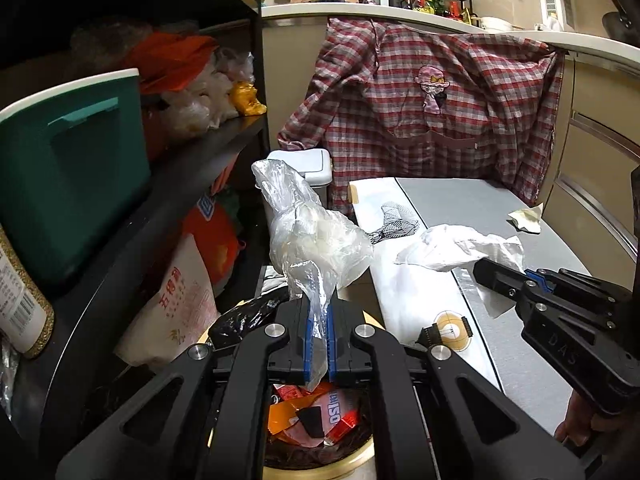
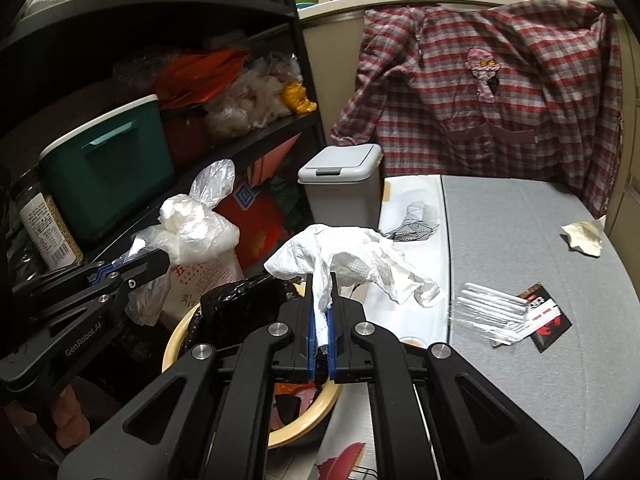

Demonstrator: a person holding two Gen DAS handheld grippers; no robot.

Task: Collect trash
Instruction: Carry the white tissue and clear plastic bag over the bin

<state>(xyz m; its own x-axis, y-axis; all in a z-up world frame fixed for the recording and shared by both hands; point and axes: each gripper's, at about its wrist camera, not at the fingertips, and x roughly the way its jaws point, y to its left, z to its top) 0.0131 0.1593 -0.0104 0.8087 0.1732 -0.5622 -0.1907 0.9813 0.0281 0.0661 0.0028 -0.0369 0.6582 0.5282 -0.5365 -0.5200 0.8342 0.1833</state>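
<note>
**A:** Blue-padded jaws first. The left gripper (image 1: 319,344) has its jaws pinched narrow on a clear crumpled plastic bag with white wadding inside (image 1: 316,240), and it hangs right above the round cream-rimmed bin lined with black plastic (image 1: 352,462).

**B:** And the right gripper (image 2: 321,340)?

**A:** Same story: jaws nearly together, clamped on a white crumpled paper towel (image 2: 352,256), held over the desk's edge just beside that bin (image 2: 176,340). Neither piece is in the bin yet.

**B:** So how far along would you say?

**A:** Partway, I'd judge. The bin already holds orange and red wrappers (image 1: 320,412), and two pieces are lifted and close to being dropped. Left on the grey desk (image 2: 520,220) are a clear plastic sleeve of white utensils (image 2: 488,312), a small black-and-red sachet (image 2: 548,318) touching it, and a beige crumpled scrap of paper (image 2: 584,236) well apart, near the far edge.

**B:** Anything you can't make out?

**A:** Plenty. The bin's far side is covered by the grippers in both views, so how full it is stays unclear. Whether the grey lidded bin with a flip top (image 2: 340,180) behind is part of the job, I can't tell. The red plaid shirt (image 2: 500,92) draped over the counter hides what lies behind it, and the black shelving (image 2: 240,12) is too dark to sort trash from storage.
</note>
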